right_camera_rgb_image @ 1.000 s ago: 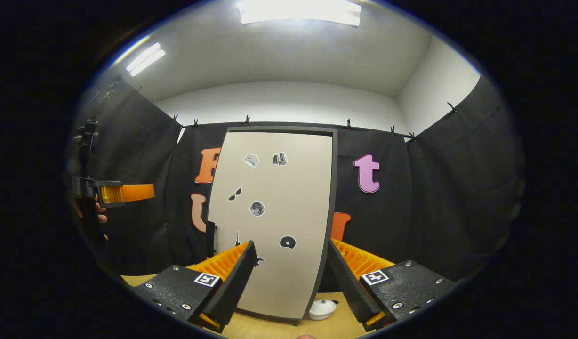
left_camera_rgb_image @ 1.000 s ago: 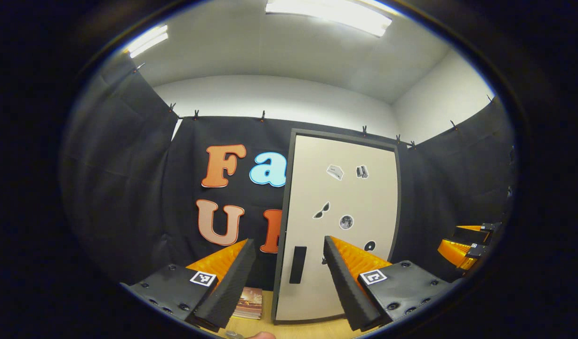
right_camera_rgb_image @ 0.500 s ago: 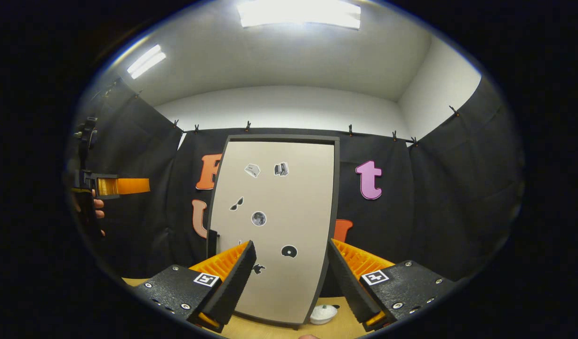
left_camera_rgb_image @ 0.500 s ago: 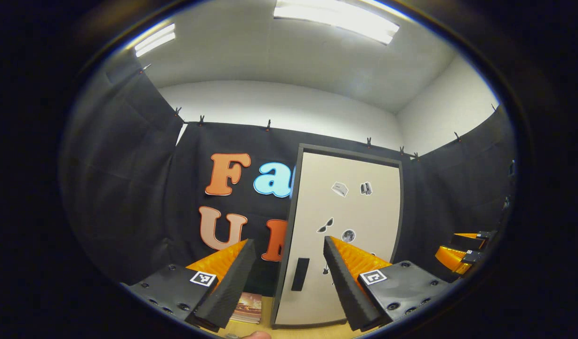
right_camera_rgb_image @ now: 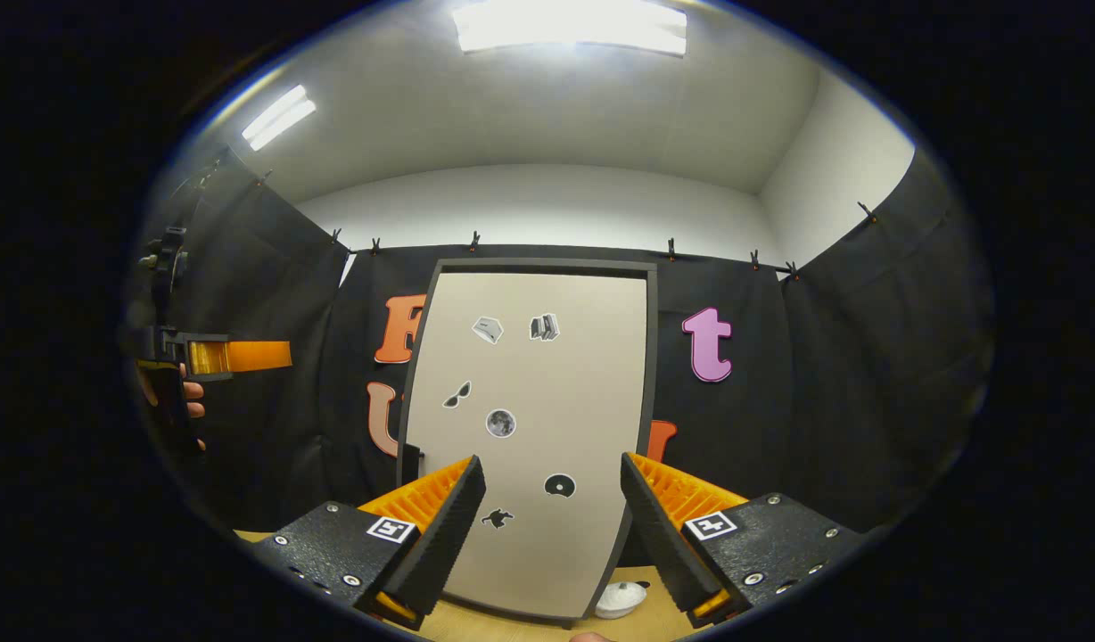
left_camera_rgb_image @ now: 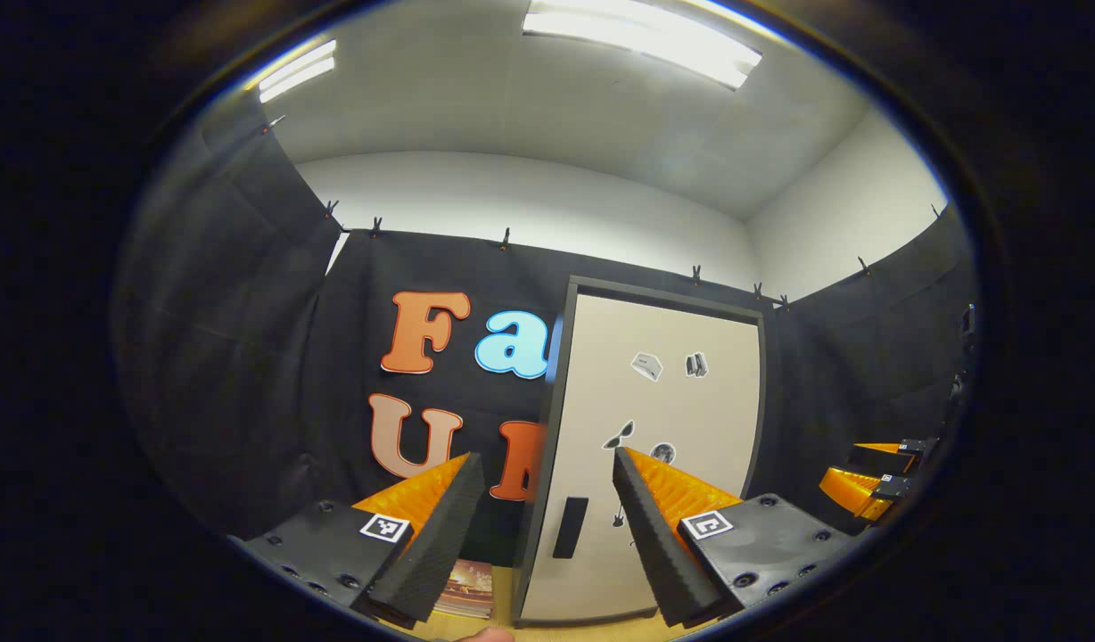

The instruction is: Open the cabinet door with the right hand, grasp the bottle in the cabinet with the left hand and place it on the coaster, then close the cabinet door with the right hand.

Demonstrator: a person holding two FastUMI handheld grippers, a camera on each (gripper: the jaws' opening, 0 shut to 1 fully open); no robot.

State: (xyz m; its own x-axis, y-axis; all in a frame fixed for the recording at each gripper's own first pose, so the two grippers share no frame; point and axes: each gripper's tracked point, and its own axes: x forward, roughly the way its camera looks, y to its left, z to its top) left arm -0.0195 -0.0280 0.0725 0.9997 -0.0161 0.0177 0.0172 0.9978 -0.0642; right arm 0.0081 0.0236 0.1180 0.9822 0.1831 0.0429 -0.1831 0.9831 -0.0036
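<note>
Beige cabinet door closed, stickers unreadable; both grippers spread, empty.

Black cloth walls (clipped up), white ceiling, strip lights.

I've got the cabinet door dead ahead: beige w/ dark frame, upright, shut, small stickers on front, black handle low at its edge. Coaster flat on tabletop beside it.

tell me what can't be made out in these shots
- Bottle: behind the shut cabinet door, both views.
- Door stickers: too small to identify, left gripper view.
- White object by the cabinet base: partly hidden by the right gripper finger, unidentifiable.
</note>
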